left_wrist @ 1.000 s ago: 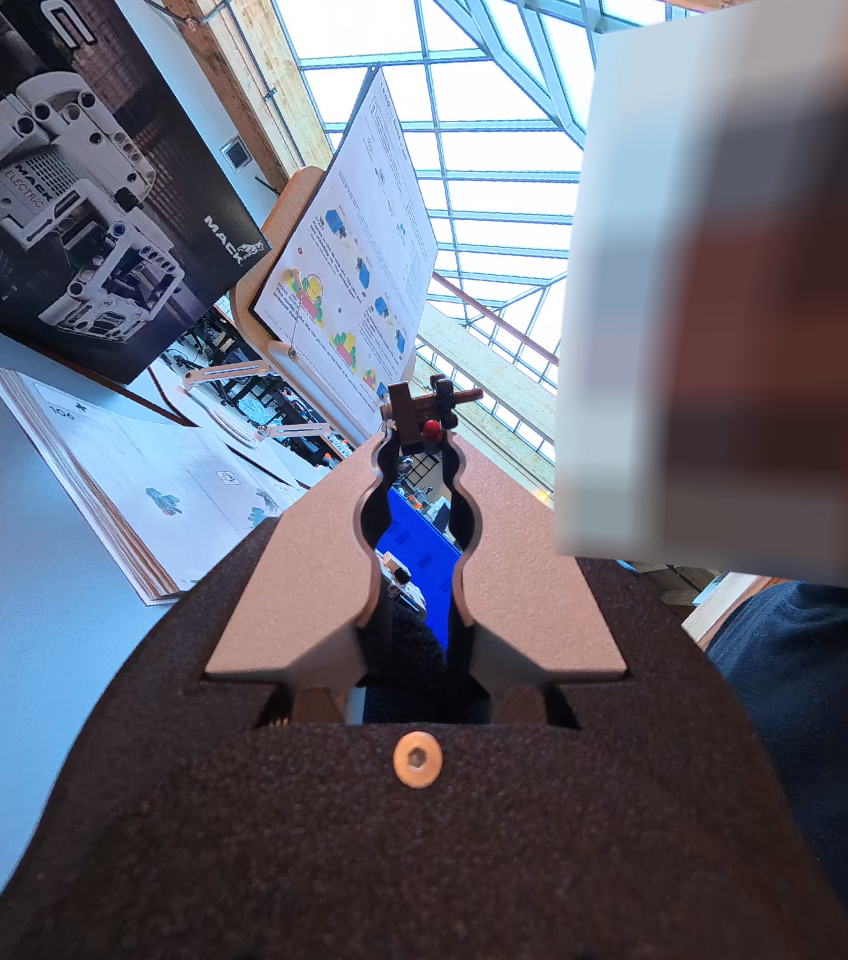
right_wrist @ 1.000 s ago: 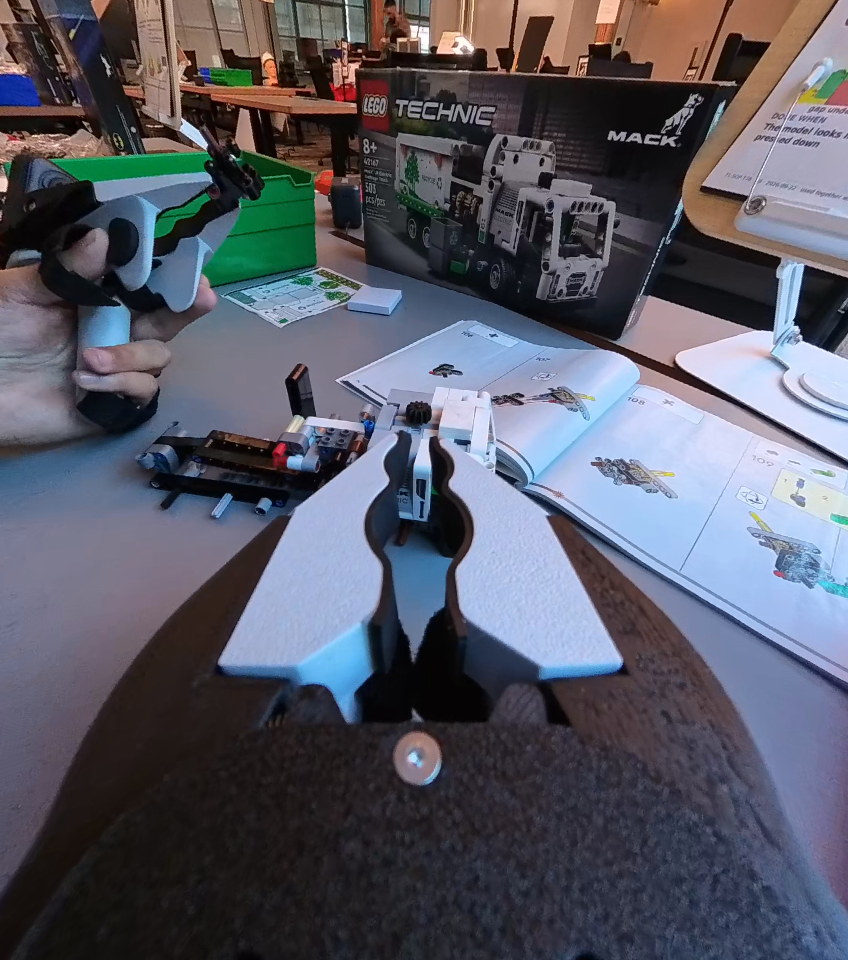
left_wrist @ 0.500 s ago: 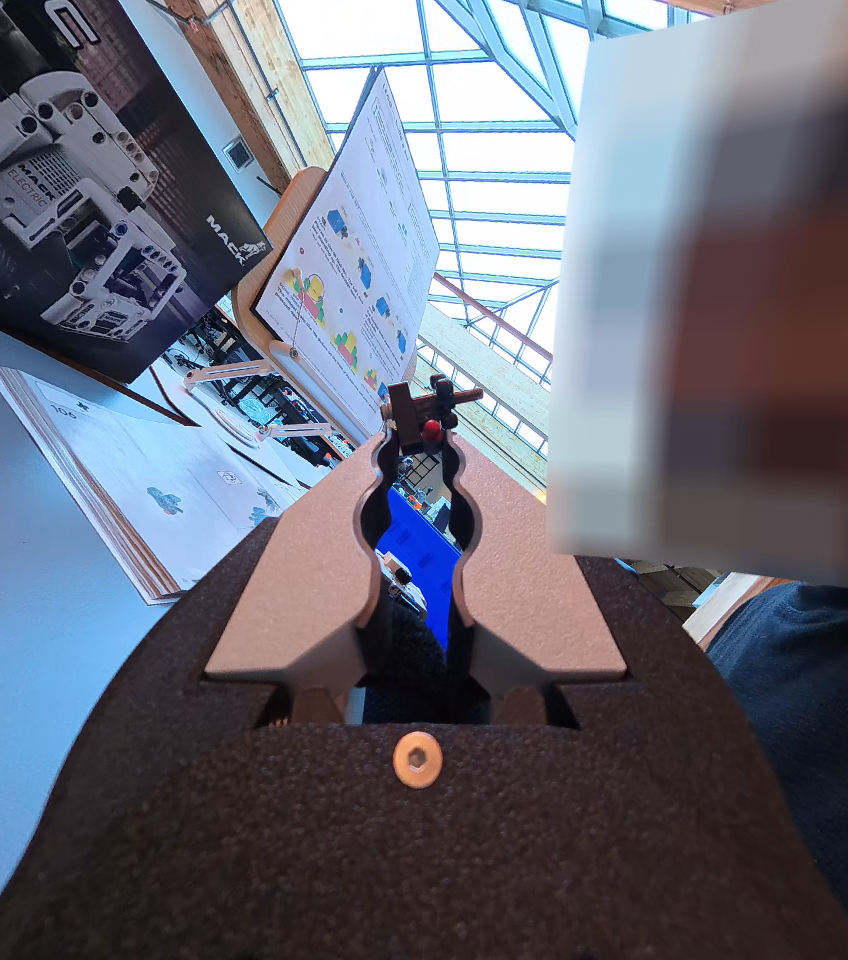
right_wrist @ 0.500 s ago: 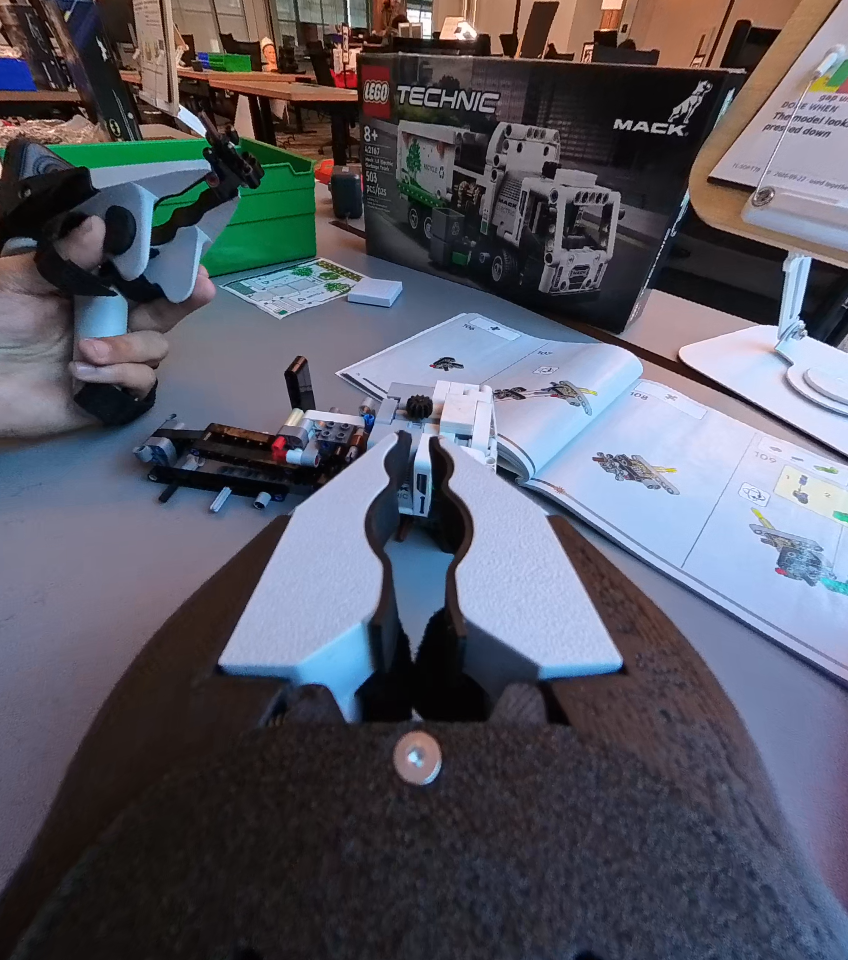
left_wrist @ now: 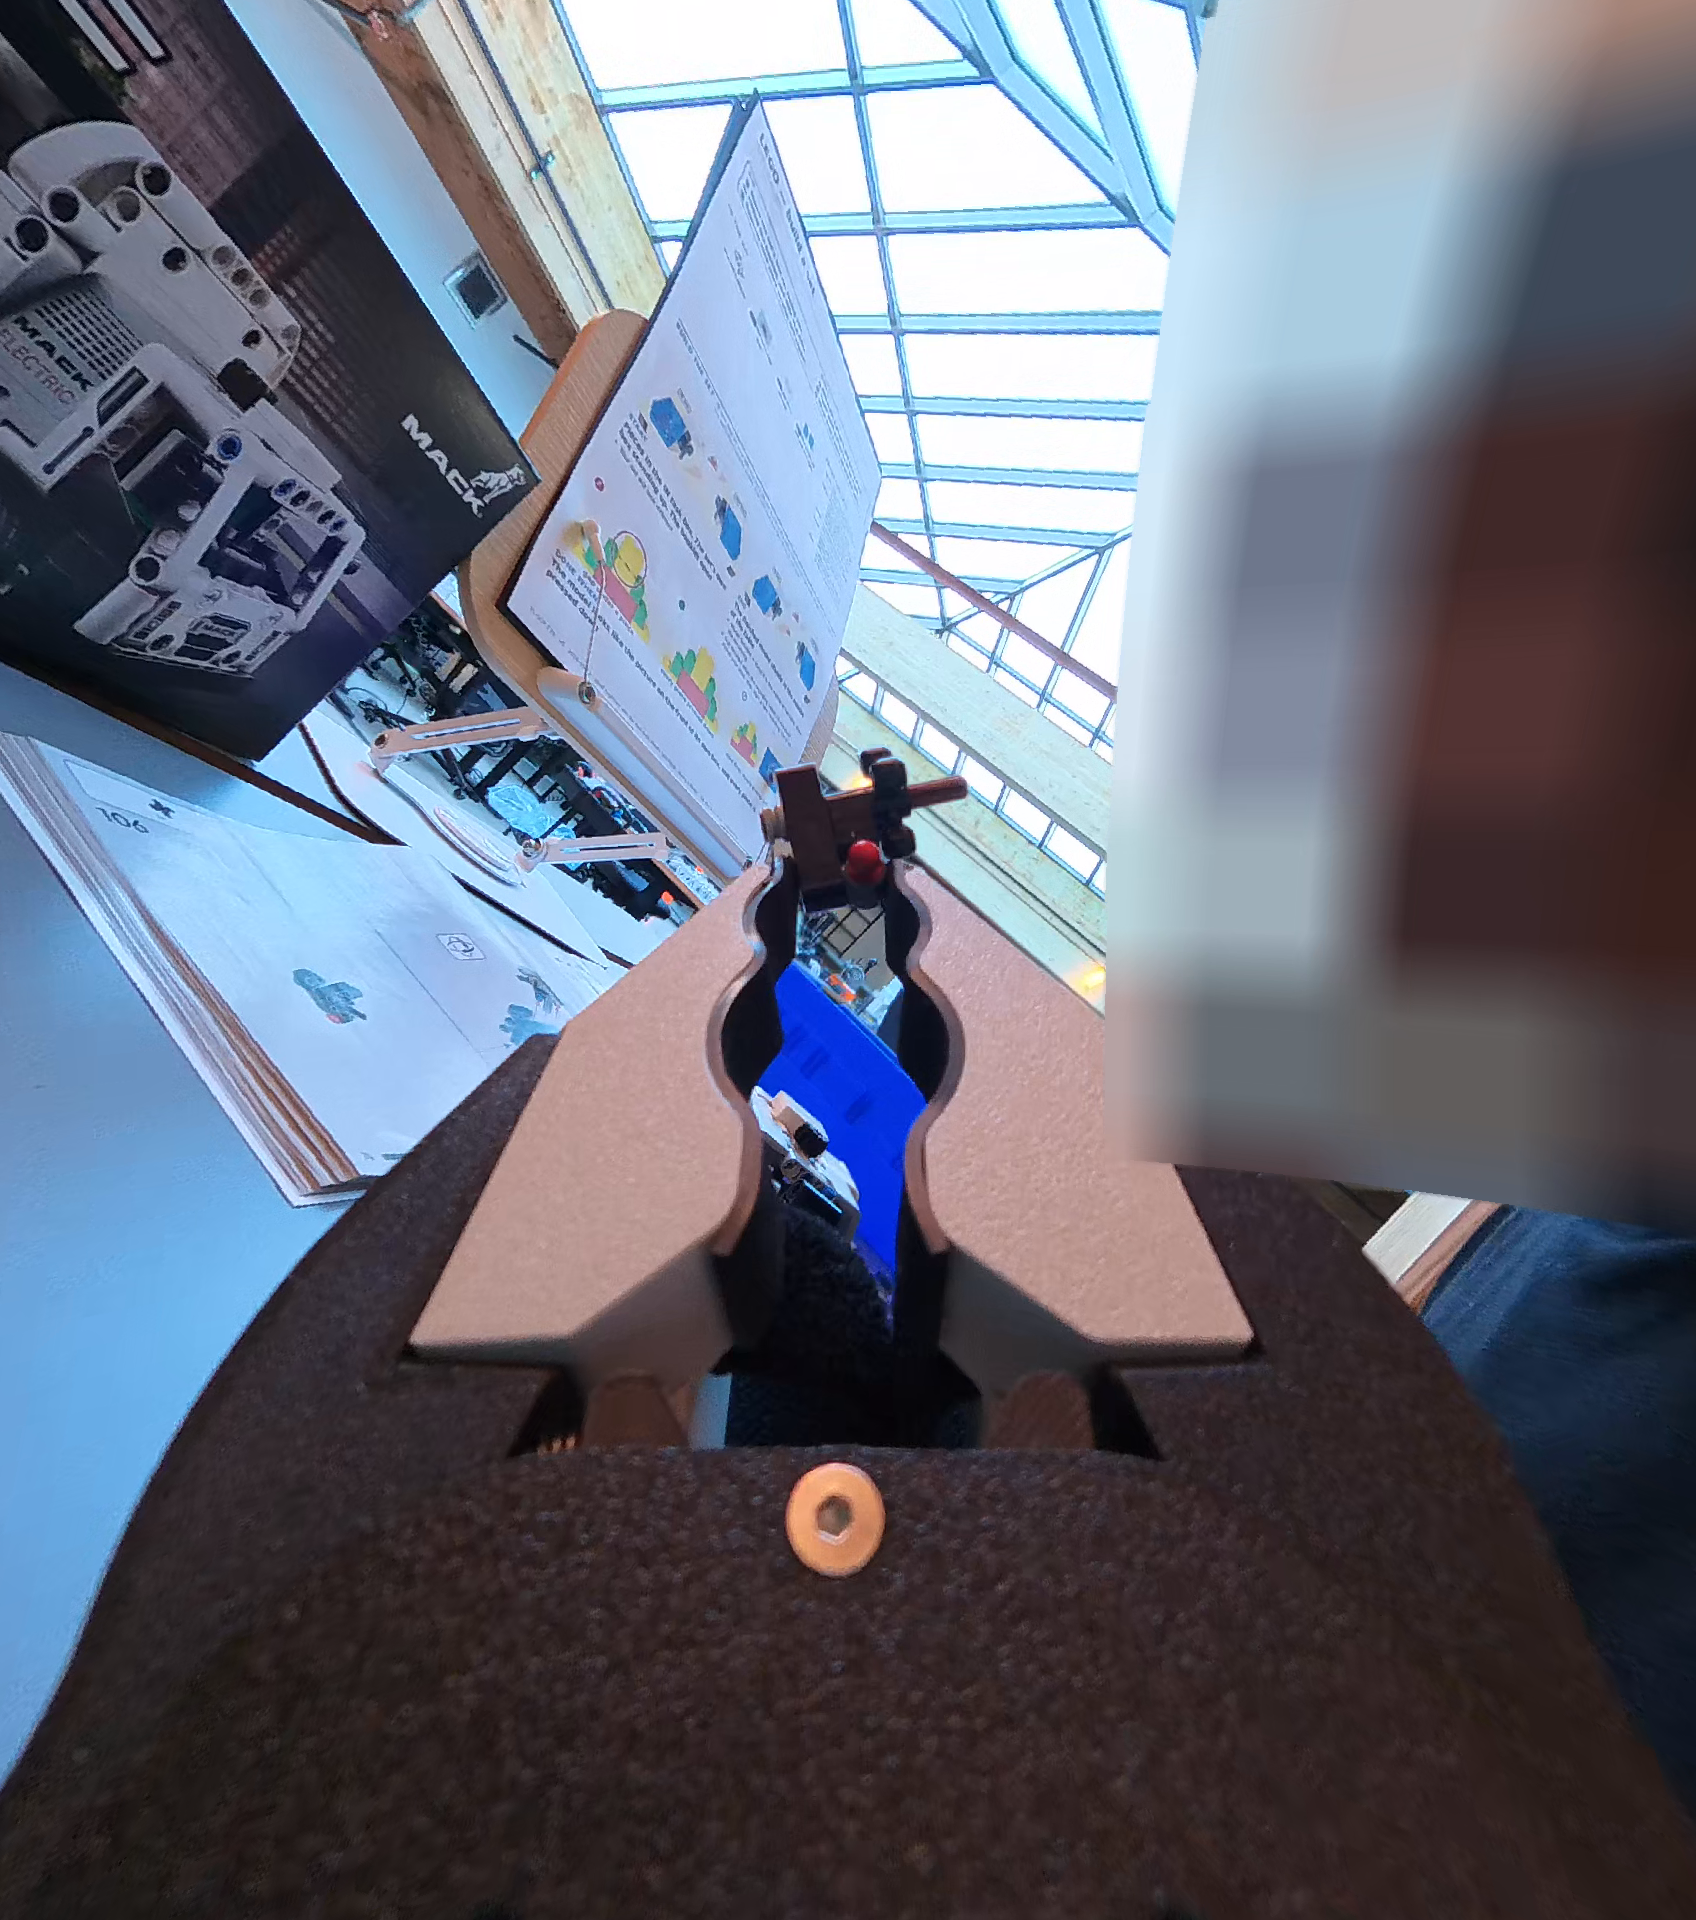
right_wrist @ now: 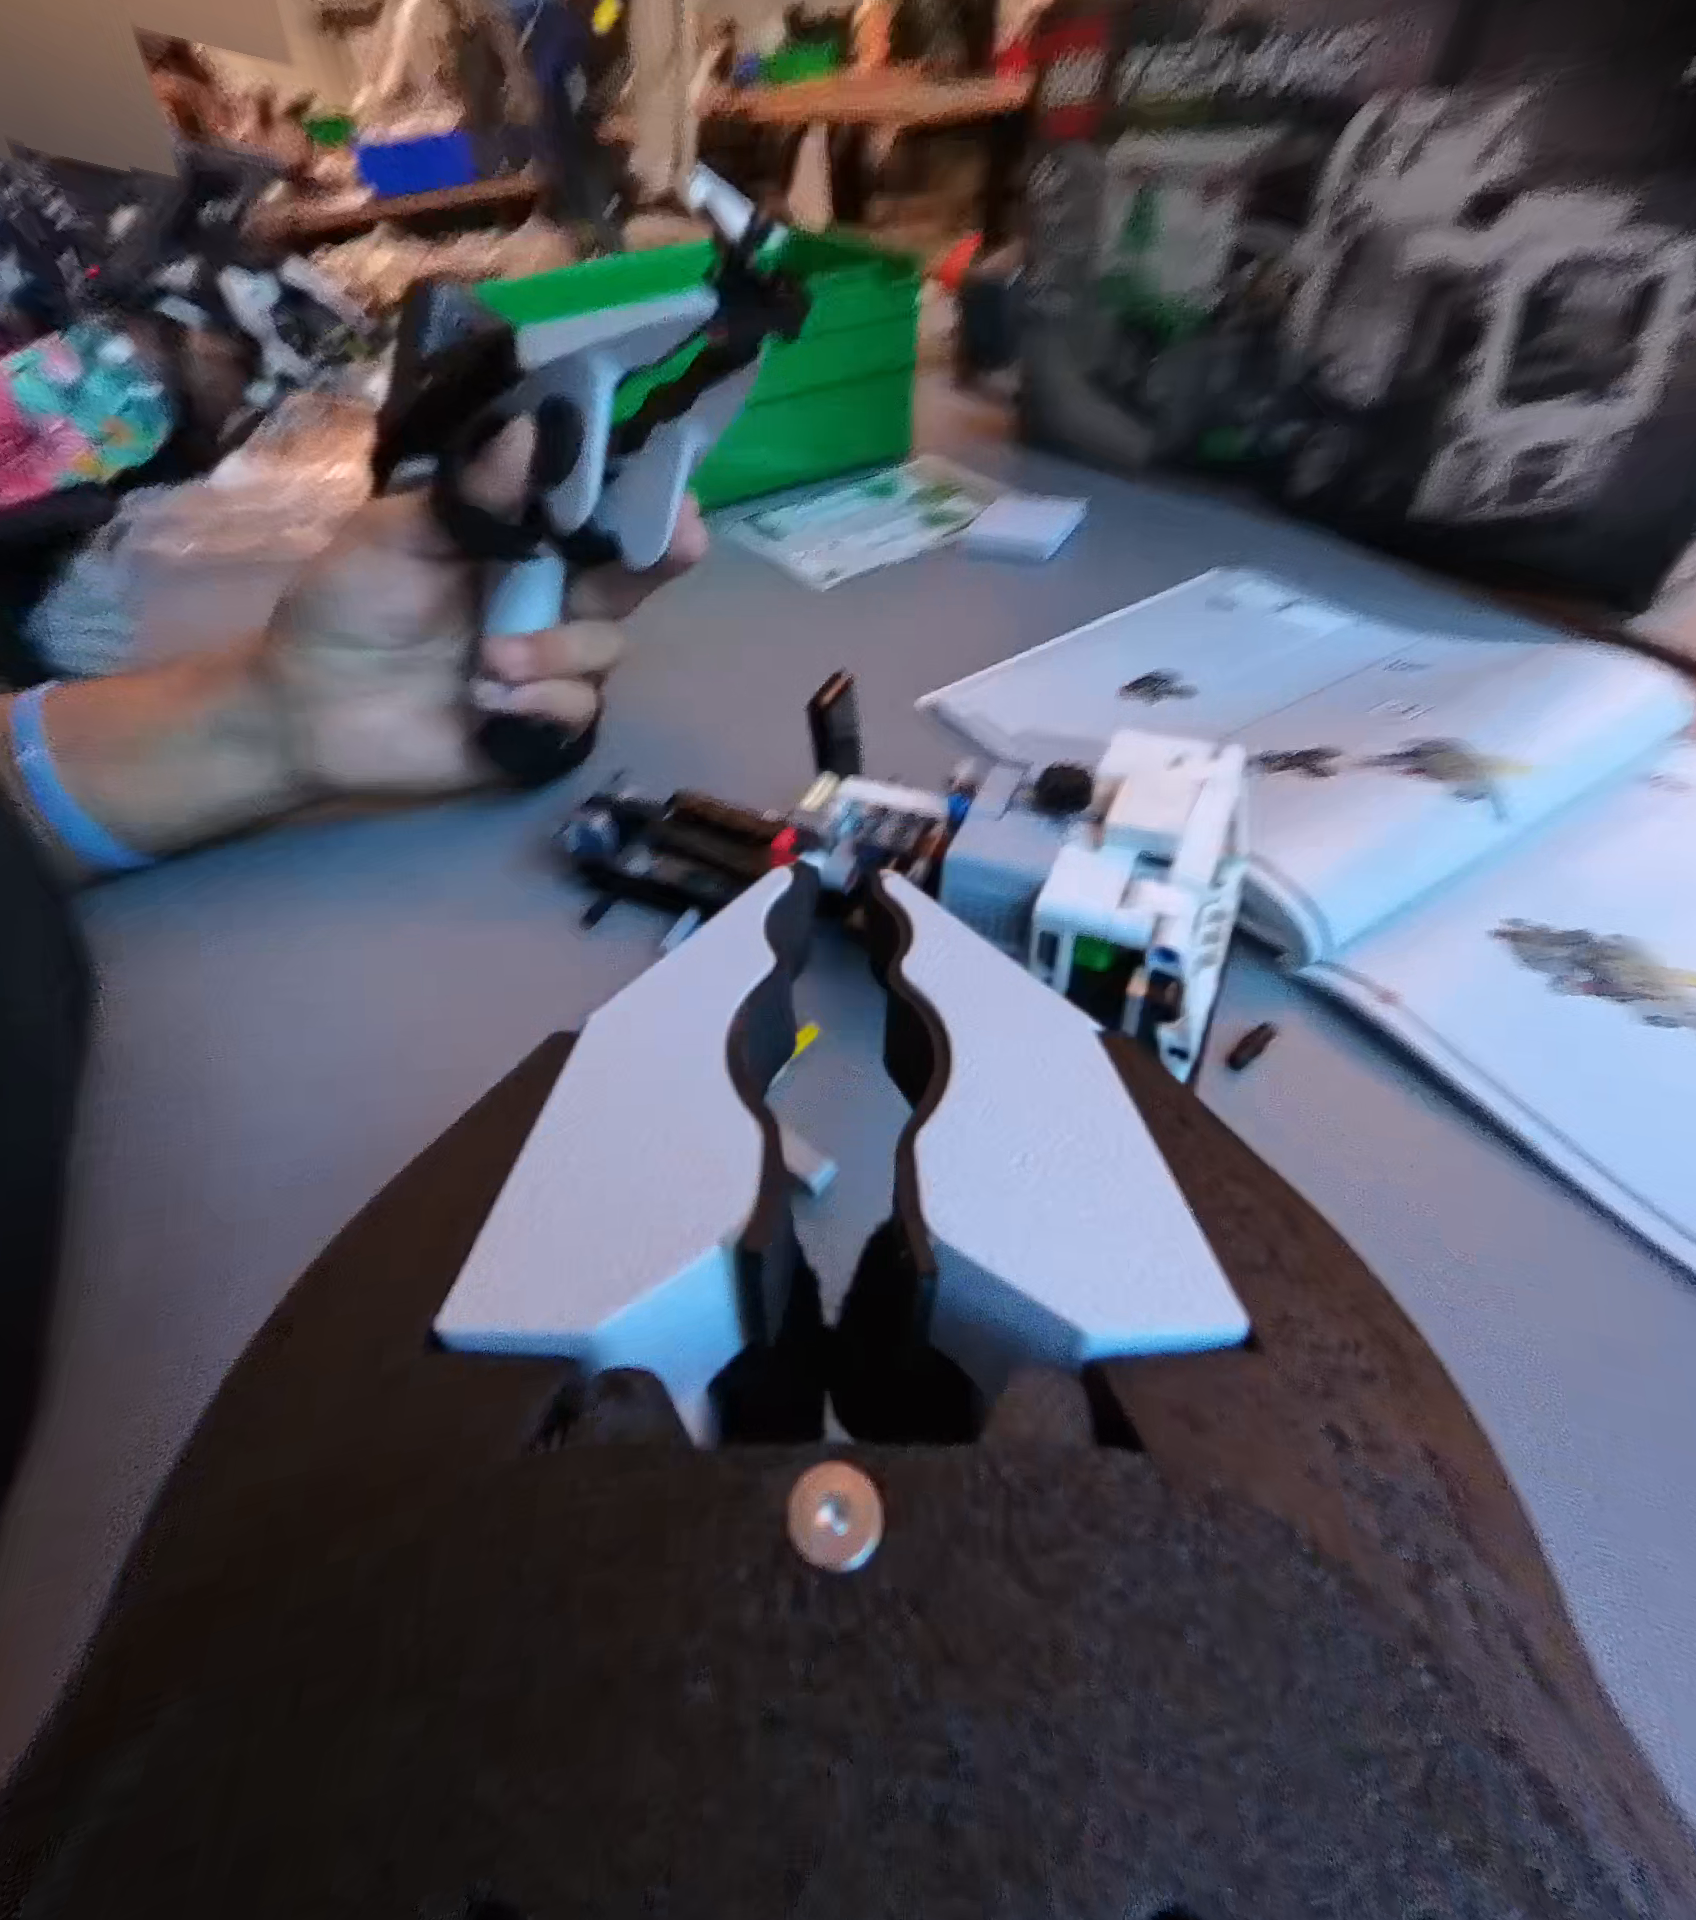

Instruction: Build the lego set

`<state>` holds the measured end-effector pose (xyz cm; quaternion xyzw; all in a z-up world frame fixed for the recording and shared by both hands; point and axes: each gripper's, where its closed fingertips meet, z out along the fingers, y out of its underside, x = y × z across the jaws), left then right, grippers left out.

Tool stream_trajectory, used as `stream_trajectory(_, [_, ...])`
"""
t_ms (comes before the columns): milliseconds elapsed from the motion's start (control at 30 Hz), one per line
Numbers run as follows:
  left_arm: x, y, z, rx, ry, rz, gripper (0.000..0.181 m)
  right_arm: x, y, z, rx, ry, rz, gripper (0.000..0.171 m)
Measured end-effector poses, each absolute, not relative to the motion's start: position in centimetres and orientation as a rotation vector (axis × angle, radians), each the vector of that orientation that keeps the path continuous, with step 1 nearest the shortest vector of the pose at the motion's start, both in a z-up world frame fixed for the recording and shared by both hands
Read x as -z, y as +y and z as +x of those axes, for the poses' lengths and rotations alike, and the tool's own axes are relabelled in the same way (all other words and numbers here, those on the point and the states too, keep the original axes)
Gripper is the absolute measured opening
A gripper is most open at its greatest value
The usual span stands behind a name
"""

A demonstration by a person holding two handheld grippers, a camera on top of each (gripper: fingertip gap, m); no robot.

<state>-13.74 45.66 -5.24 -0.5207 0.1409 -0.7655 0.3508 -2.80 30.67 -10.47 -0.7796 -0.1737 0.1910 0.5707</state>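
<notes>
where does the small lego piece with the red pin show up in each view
Left wrist view: the small lego piece with the red pin sits just above centre, pinched at the tips of the left tongs.
Right wrist view: upper middle, blurred, at the tip of the left tongs held up by a hand, before the green bin.
Shared landmark: the open instruction booklet.

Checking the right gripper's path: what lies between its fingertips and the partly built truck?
Right wrist view: almost nothing. The right gripper, empty, sits just short of the partly built truck; only bare table between.
</notes>
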Motion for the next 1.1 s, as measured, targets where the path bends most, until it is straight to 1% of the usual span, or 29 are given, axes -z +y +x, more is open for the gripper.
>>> stream_trajectory(33, [5.2,45.6,-13.7,1.978,0.372,-1.349,0.014,10.7,30.2,-2.9,-0.471,-0.452,-1.855,0.012])
stream_trajectory(100, [5.1,45.3,-13.6,1.967,0.394,-1.347,0.014,11.3,28.8,-3.1,-0.521,-0.551,-1.889,0.011])
stream_trajectory(200, [4.5,44.5,-13.5,1.959,0.446,-1.321,0.014,13.8,27.1,-2.7,-0.554,-0.684,-2.041,0.023])
stream_trajectory(300, [3.7,42.7,-13.0,1.928,0.576,-1.288,0.013,15.3,26.3,-2.9,-0.559,-0.857,-2.070,0.028])
stream_trajectory(400, [2.9,39.9,-12.5,1.858,0.758,-1.234,0.013,16.8,26.1,-3.0,-0.521,-1.016,-2.101,0.042])
stream_trajectory(533, [0.9,37.2,-13.3,1.886,0.783,-1.141,0.013,17.9,26.1,-3.3,-0.523,-1.153,-2.098,0.049])
stream_trajectory(633, [-0.3,35.4,-14.6,1.929,0.765,-1.110,0.013,18.3,26.2,-3.3,-0.442,-1.262,-2.089,0.049])
stream_trajectory(700, [-0.6,33.9,-15.6,1.895,0.804,-1.104,0.013,18.4,26.8,-2.7,-0.304,-1.338,-2.081,0.047])
stream_trajectory(767, [-1.1,32.4,-16.9,1.858,0.836,-1.092,0.013,18.5,27.1,-2.5,-0.260,-1.385,-2.029,0.044])
stream_trajectory(833, [-1.7,31.1,-18.1,1.840,0.836,-1.080,0.013,18.5,26.9,-3.1,-0.353,-1.396,-2.028,0.042])
stream_trajectory(967, [-2.1,28.6,-20.0,1.773,0.851,-1.081,0.013,18.8,27.0,-4.1,-0.462,-1.402,-2.034,0.053])
stream_trajectory(1000, [-2.1,28.0,-20.4,1.753,0.855,-1.080,0.013,18.9,26.8,-4.4,-0.493,-1.407,-2.046,0.053])
stream_trajectory(1067, [-2.2,26.8,-21.1,1.736,0.855,-1.071,0.013,19.0,26.7,-5.0,-0.532,-1.406,-2.047,0.048])
stream_trajectory(1100, [-2.3,26.2,-21.4,1.736,0.849,-1.064,0.013,18.9,26.6,-5.3,-0.544,-1.402,-2.041,0.040])
